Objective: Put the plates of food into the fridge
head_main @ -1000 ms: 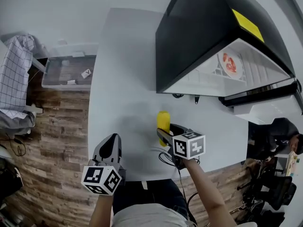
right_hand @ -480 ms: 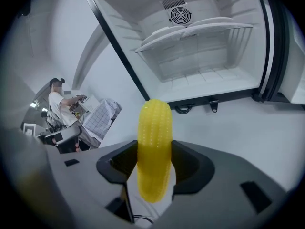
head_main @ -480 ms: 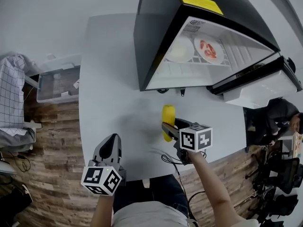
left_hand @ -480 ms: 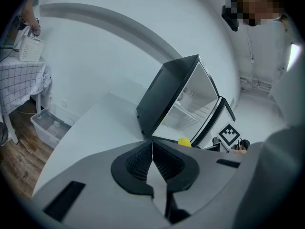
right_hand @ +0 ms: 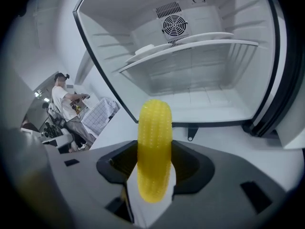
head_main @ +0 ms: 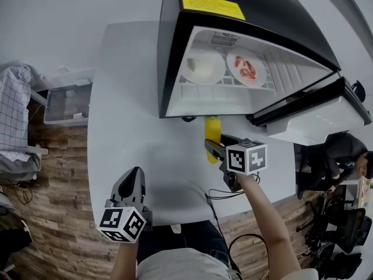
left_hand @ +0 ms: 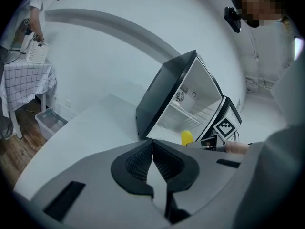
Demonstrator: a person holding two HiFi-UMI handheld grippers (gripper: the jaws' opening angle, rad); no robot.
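Observation:
A small black fridge stands on the white table with its door swung open to the right. On its wire shelf sit a pale plate and a plate with red food. My right gripper is shut on a yellow corn cob, held just in front of the fridge opening. My left gripper is shut and empty, low at the table's near edge; in its own view its jaws are pressed together, pointing toward the fridge.
A clear plastic bin sits on the wooden floor left of the table. A checked cloth covers a table further left. A person sits at the far right beyond the fridge door. A cable trails on the table by my right wrist.
My right gripper has carried the corn cob up toward the fridge opening. The head view has swung, showing the fridge interior and both plates more fully. The left gripper has shifted slightly.

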